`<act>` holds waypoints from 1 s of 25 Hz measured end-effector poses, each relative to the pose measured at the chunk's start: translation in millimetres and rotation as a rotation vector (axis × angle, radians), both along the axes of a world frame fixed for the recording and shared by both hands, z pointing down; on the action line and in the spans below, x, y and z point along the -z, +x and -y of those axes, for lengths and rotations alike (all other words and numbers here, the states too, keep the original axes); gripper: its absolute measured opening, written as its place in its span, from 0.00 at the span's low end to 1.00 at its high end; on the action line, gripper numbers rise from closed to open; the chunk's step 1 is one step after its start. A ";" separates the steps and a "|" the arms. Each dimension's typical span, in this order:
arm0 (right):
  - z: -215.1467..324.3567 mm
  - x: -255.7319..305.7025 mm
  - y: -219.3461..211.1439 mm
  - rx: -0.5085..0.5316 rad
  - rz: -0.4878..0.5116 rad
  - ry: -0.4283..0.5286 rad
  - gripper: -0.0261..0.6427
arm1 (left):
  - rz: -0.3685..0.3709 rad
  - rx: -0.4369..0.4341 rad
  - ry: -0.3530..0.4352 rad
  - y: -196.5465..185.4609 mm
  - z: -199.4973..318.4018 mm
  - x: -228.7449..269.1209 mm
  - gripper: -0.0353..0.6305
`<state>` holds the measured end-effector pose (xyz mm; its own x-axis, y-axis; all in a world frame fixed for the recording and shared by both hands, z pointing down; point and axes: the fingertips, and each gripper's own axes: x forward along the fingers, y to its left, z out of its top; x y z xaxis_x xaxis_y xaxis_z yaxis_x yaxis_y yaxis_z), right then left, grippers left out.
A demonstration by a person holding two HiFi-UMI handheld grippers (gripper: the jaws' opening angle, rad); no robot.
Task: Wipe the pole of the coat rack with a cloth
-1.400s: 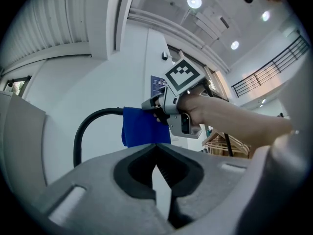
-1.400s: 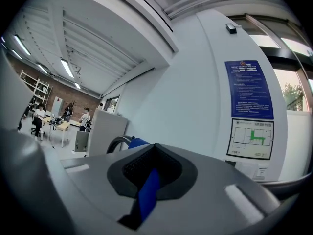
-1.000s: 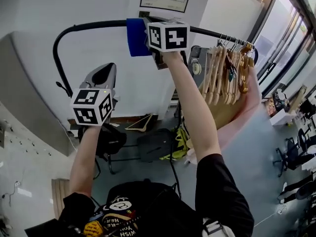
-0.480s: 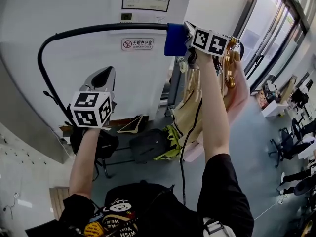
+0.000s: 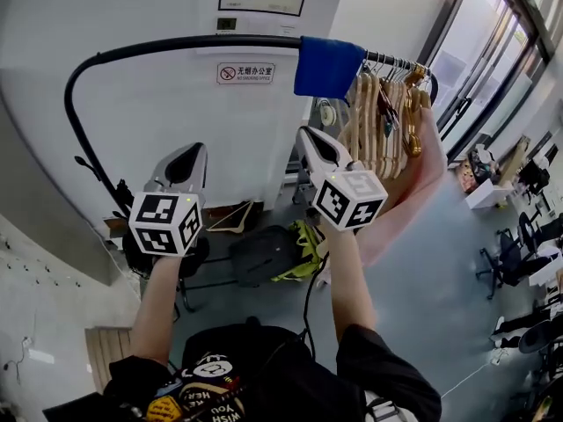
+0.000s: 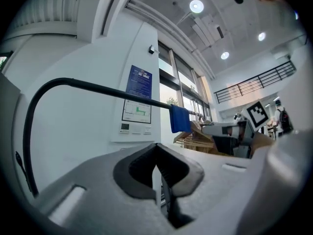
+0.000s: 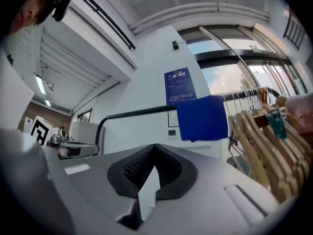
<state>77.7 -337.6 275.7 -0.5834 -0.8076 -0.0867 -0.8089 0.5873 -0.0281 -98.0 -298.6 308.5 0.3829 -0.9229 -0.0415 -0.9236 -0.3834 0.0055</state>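
Note:
The coat rack's black pole [image 5: 176, 47] arches from the left and runs right along the white wall. A blue cloth [image 5: 327, 67] hangs draped over it by itself, just left of the wooden hangers [image 5: 387, 117]. My right gripper [image 5: 308, 139] sits below the cloth, apart from it, shut and empty. My left gripper [image 5: 189, 152] is lower at the left, also shut and empty. In the left gripper view the pole [image 6: 93, 87] and cloth [image 6: 180, 119] lie beyond the closed jaws [image 6: 156, 146]. In the right gripper view the cloth [image 7: 203, 117] hangs above the closed jaws [image 7: 155, 147].
Several wooden hangers [image 7: 264, 141] and a pink garment [image 5: 431, 174] crowd the pole's right end. Black bags [image 5: 268, 258] and a loose hanger [image 5: 237, 222] lie on the floor under the rack. A sign [image 5: 245, 73] is on the wall behind.
My right gripper slid the cloth rightward along the pole, then let go and dropped down. The cloth now hangs alone. The left gripper barely moved.

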 end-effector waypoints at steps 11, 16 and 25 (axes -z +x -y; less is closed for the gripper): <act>-30.7 -70.9 -29.1 0.000 -0.093 -0.103 0.04 | 0.050 -0.019 -0.066 23.7 -19.2 -42.4 0.06; -34.9 -72.0 -30.5 0.003 -0.106 -0.104 0.04 | 0.050 -0.025 -0.074 26.9 -22.5 -45.7 0.06; -40.5 -68.2 -31.6 0.006 -0.077 -0.088 0.04 | 0.046 -0.061 -0.057 31.0 -27.4 -45.0 0.06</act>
